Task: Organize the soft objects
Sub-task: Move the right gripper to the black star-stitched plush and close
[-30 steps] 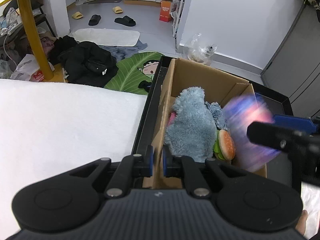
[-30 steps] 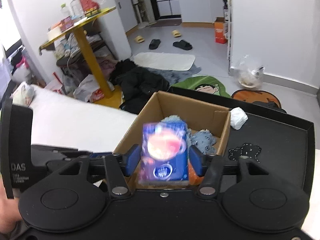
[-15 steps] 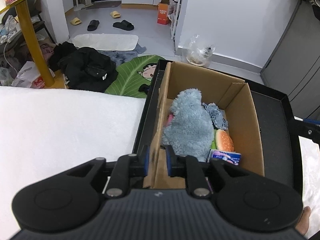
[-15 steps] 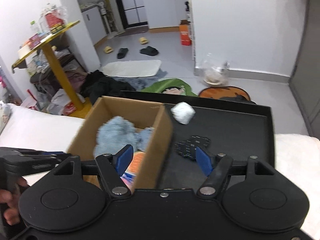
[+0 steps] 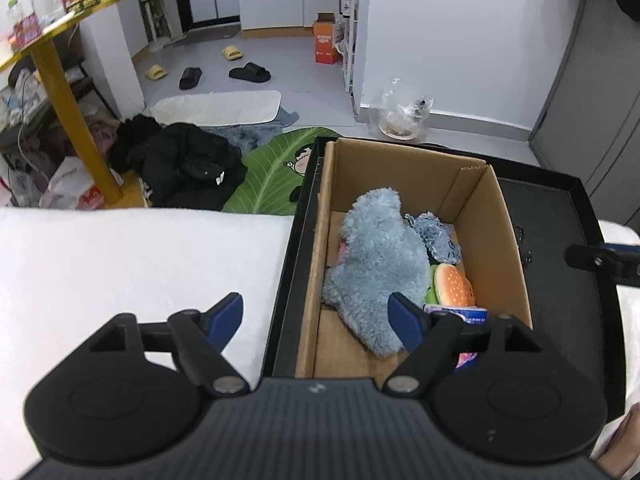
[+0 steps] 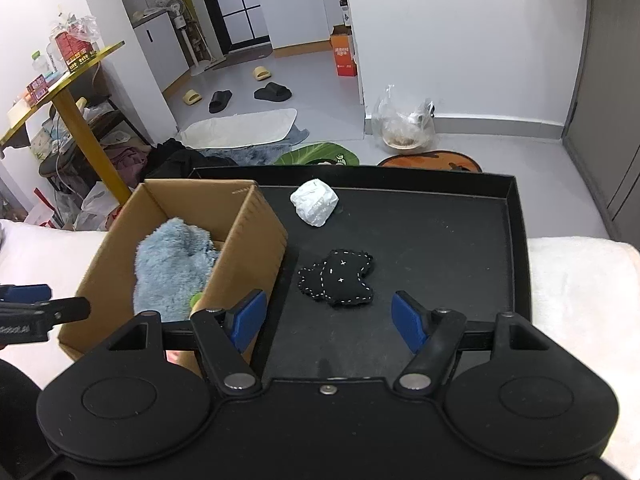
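Box: I see an open brown cardboard box [image 5: 472, 184] standing at the left end of a shallow black rectangular tray [image 6: 516, 240], its left wall against the tray's left rim.
Box contents: a large fluffy grey-blue plush toy [image 5: 380, 264] fills the box's left half; behind it lies a smaller crumpled grey-blue knitted cloth [image 5: 438, 236]; to its right stands a soft orange-and-green hamburger toy [image 5: 452, 284]; at the near right corner lies a blue-and-white printed packet [image 5: 460, 314], partly hidden by my left gripper's finger.
Tray contents: outside the box, on the bare tray floor, a flat black fabric toy with white stitching [image 6: 338, 278] lies near the box's right wall without touching it; a crumpled white wad [image 6: 314, 202] lies farther back, well apart from it.
Left gripper [image 5: 318, 320]: my jaws have just been opening and now stand wide; nothing is gripped, and the box's left wall and the tray rim lie below the gap.
Right gripper [image 6: 330, 318]: my jaws stand wide apart and empty, the black stitched toy just ahead of the gap, untouched.
Surroundings: tray rests on a white fleecy surface [image 5: 140, 264].
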The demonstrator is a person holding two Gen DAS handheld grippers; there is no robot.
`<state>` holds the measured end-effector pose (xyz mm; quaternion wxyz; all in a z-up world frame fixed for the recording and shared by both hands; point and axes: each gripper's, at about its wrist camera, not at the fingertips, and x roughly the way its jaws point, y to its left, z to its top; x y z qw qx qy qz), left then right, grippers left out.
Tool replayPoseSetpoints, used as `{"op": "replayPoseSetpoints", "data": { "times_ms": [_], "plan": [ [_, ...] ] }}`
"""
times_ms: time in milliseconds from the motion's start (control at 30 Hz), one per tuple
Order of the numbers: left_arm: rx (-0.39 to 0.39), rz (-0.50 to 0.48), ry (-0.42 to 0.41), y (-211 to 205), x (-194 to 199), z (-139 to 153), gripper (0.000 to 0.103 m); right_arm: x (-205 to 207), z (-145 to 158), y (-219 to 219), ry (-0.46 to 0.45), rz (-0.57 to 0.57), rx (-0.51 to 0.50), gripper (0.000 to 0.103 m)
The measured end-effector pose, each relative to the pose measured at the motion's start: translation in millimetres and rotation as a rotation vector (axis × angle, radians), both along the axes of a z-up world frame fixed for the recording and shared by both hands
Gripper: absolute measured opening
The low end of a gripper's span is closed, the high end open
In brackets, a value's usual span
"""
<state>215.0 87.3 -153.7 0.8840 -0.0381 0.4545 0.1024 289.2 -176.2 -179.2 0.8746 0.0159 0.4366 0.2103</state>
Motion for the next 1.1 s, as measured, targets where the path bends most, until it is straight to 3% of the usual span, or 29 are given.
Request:
{"op": "replayPoseSetpoints", "data": {
  "times_ms": [533,800,833,933,1100],
  "plan": [
    [0.081,0.014,0.062,-10,14,-13,0.080,41,-59,-3,0.025,0.012,0.038,0.063],
    [0.138,-0.002,0.091,-21,20,-15,0.080,47,-76,1,-0.003,0.049,-0.004,0.062],
    [0.146,-0.004,0.094,-23,20,-16,0.080,46,-75,2,-0.011,0.056,-0.011,0.058],
    [0.159,-0.004,0.098,-25,20,-15,0.080,43,-74,4,-0.032,0.076,-0.032,0.029],
    [0.168,0.009,0.099,-26,19,-13,0.080,37,-68,3,-0.044,0.087,-0.046,0.017]
  ]
}}
